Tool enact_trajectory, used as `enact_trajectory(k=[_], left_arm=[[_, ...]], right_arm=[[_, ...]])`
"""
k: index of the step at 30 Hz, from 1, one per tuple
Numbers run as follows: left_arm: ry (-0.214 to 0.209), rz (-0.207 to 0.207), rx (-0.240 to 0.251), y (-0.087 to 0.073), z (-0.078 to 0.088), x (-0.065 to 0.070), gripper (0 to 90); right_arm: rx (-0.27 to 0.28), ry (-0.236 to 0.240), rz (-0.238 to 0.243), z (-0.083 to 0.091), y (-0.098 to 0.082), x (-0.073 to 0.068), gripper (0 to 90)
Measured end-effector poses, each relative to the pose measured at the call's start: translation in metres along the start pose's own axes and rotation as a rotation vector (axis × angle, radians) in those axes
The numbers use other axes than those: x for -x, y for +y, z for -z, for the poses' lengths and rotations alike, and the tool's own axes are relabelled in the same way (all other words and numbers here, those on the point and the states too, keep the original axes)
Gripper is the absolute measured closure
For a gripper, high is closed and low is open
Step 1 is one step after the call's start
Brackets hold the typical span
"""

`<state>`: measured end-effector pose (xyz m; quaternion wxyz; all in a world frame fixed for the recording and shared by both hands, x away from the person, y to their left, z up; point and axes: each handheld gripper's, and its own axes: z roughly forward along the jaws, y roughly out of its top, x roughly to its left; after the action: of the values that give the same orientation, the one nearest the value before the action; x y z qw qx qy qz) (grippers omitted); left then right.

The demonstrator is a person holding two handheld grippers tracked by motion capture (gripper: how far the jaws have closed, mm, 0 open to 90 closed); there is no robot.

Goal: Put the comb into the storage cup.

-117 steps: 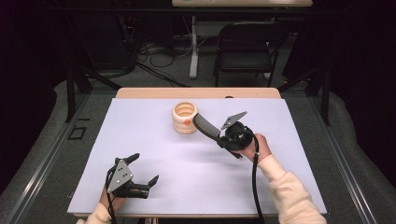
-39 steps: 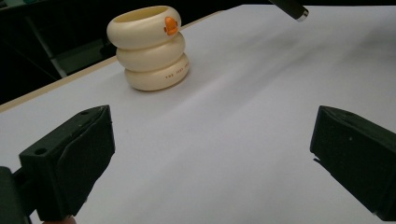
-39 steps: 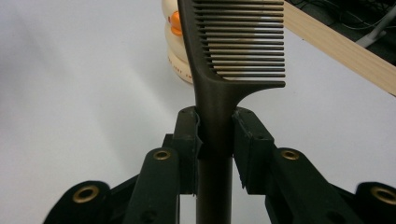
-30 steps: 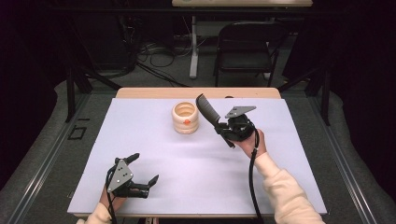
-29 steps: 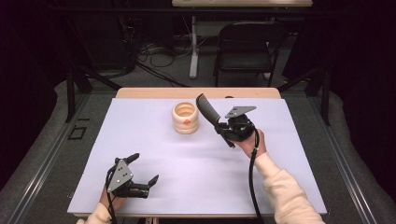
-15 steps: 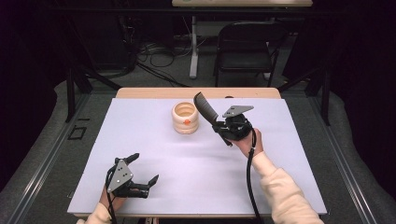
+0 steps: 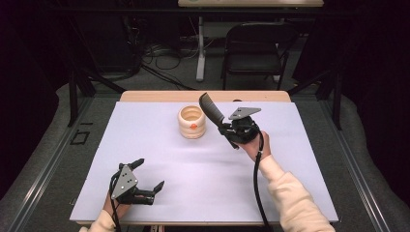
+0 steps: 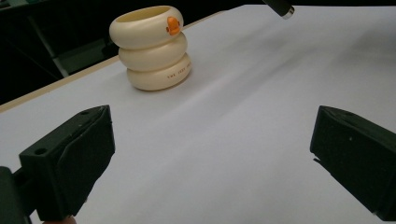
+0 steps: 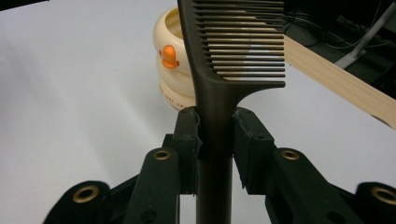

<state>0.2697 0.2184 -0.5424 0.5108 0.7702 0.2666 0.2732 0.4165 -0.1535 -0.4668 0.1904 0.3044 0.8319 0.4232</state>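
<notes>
A cream ribbed cup [image 7: 192, 122] with an orange duck mark stands upright at the far middle of the white table; it also shows as the cup [image 8: 152, 46] and the cup [image 9: 173, 70]. My right gripper [image 7: 226, 129] is shut on the handle of a dark comb [image 7: 212, 108], held in the air just right of the cup, teeth end up and tilted toward it. In the right gripper view the comb [image 9: 219, 84] stands between the pressed pads, teeth to the right. My left gripper [image 7: 147, 179] rests open near the table's front left, its jaws spread wide with nothing between them.
The white table top [image 7: 203, 169] has a wooden strip [image 7: 154, 96] along its far edge. A folding chair [image 7: 256, 46], a desk leg and cables stand on the floor beyond. The comb's handle end [image 8: 280, 6] hangs at the top of the left gripper view.
My right gripper has lifted the comb out from beside the cup's mouth and tipped it more upright, drifting slightly left over the last second. The left gripper has stayed put.
</notes>
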Motion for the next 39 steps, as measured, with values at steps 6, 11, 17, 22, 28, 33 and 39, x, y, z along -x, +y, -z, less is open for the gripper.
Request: enact_trajectory(k=[6,11,17,22,28,33,39], left_arm=[[0.000,0.001,0.001,0.000,0.000,0.000,0.0],[0.001,0.000,0.000,0.000,0.000,0.000,0.0],[0.000,-0.001,-0.001,0.000,0.000,0.000,0.0],[-0.001,0.002,0.001,0.000,0.000,0.000,0.0],[-0.001,0.001,0.001,0.000,0.000,0.000,0.0],[-0.001,0.001,0.002,0.000,0.000,0.000,0.0],[-0.003,-0.002,-0.001,0.000,0.000,0.000,0.0]], right_arm=[[0.010,0.000,0.002,-0.002,0.005,-0.001,72.4],[0.013,0.007,0.004,-0.003,0.008,-0.001,72.3],[0.025,0.010,-0.001,-0.004,0.010,0.000,72.4],[0.037,0.009,-0.008,-0.004,0.013,0.001,72.4],[0.049,0.009,-0.006,-0.004,0.019,0.001,72.4],[0.057,0.012,-0.004,-0.005,0.024,0.000,72.4],[0.063,0.017,0.000,-0.007,0.027,0.000,72.4]])
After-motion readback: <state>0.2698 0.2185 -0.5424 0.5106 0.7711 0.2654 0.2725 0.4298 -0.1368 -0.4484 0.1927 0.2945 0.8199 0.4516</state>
